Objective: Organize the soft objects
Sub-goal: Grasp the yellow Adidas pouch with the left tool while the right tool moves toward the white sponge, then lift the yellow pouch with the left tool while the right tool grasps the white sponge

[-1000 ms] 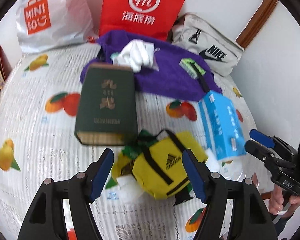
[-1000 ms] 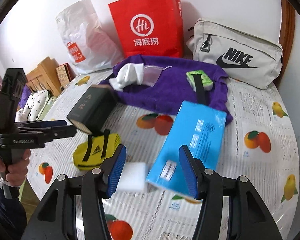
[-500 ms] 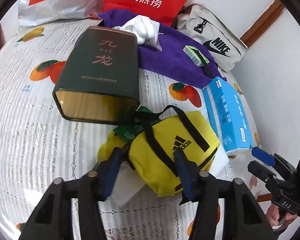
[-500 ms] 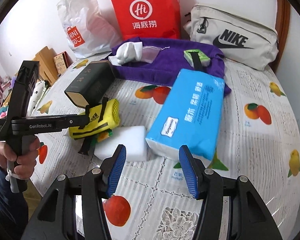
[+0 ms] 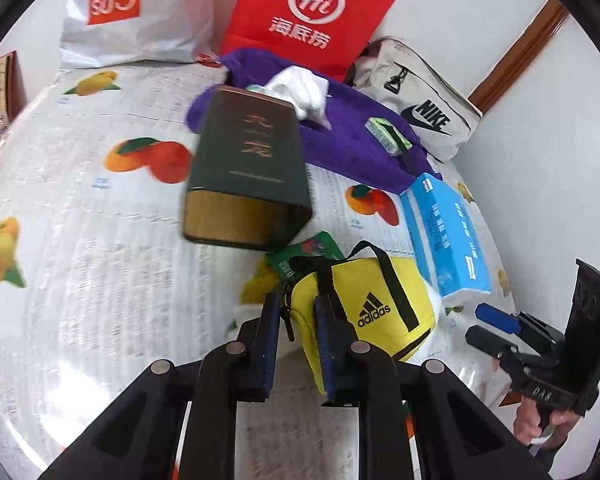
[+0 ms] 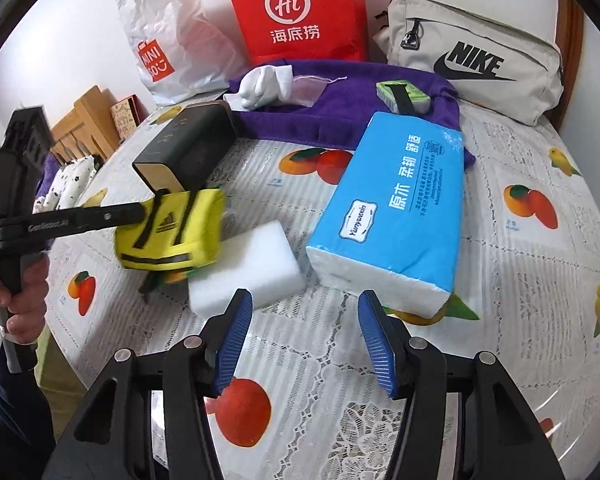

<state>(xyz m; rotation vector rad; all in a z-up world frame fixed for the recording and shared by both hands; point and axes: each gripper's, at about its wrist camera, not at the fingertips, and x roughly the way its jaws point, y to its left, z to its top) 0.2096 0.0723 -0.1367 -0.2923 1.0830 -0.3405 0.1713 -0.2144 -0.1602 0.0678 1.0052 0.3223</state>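
A small yellow Adidas bag [image 5: 364, 304] lies on the fruit-print tablecloth [image 5: 80, 240]. My left gripper [image 5: 298, 322] is closing its jaws on the bag's near left end, and the yellow fabric and zipper pull are pinched between the pads. From the right wrist view the same bag [image 6: 180, 236] hangs tilted off the left gripper [image 6: 142, 213]. My right gripper [image 6: 304, 336] stands open over bare cloth, just short of a white sponge block [image 6: 248, 268] and a blue tissue pack [image 6: 396, 216]. In the left wrist view the right gripper [image 5: 486, 326] sits at the right edge.
A dark green box [image 5: 252, 168] lies behind the yellow bag. Further back, a purple towel [image 6: 340, 120] carries a white glove [image 6: 264, 82] and a green packet [image 6: 404, 94]. A Nike pouch [image 6: 472, 60], red paper bag [image 6: 296, 12] and Miniso bag [image 6: 168, 40] line the wall.
The left gripper moved forward and down onto the yellow bag and its jaws came together on the bag's end. The right gripper sank closer to the sponge and tissue pack, still open.
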